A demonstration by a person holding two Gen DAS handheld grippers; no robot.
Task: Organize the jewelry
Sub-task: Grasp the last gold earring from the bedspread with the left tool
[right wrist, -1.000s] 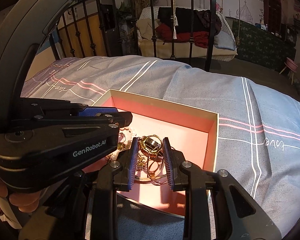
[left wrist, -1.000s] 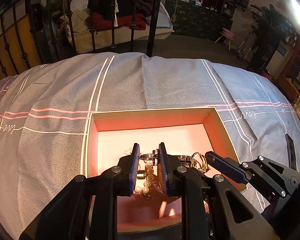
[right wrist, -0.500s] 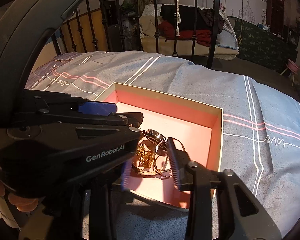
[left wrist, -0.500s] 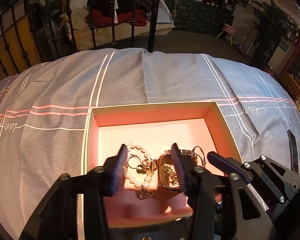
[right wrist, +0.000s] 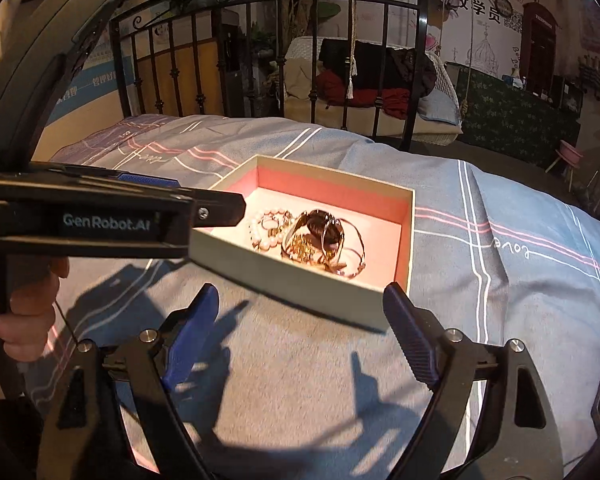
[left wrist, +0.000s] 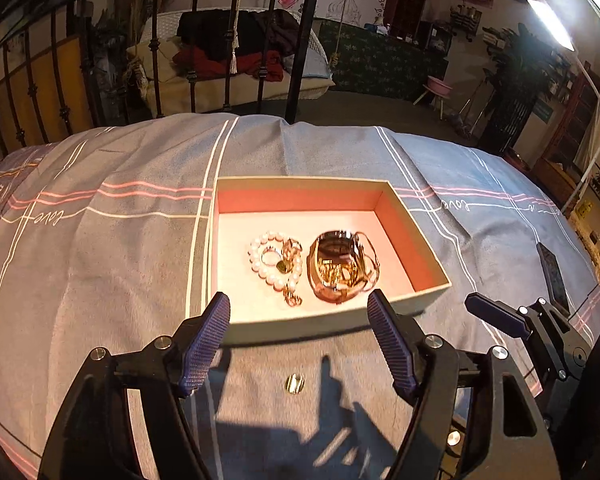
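Observation:
An open box [left wrist: 332, 324] with a pink lining sits on the grey bedspread; it also shows in the right wrist view [right wrist: 292, 284]. Inside lie a pearl bracelet [left wrist: 274, 260] with small rings and a pile of gold jewelry with a watch [left wrist: 342, 266]; the pile shows in the right wrist view too [right wrist: 320, 240]. My left gripper [left wrist: 300, 320] is open and empty, just in front of the box's near wall. My right gripper [right wrist: 300, 312] is open and empty, also short of the box. A small gold piece [left wrist: 295, 383] lies on the bedspread between the left fingers.
A dark phone [left wrist: 553, 276] lies on the bedspread to the right. A black metal bed frame [left wrist: 300, 40] stands at the far edge of the bed. The left gripper's body [right wrist: 100, 220] crosses the left of the right wrist view.
Both grippers opened, let go of the jewelry inside the box, and pulled back out of it toward me. The jewelry now lies on the box floor.

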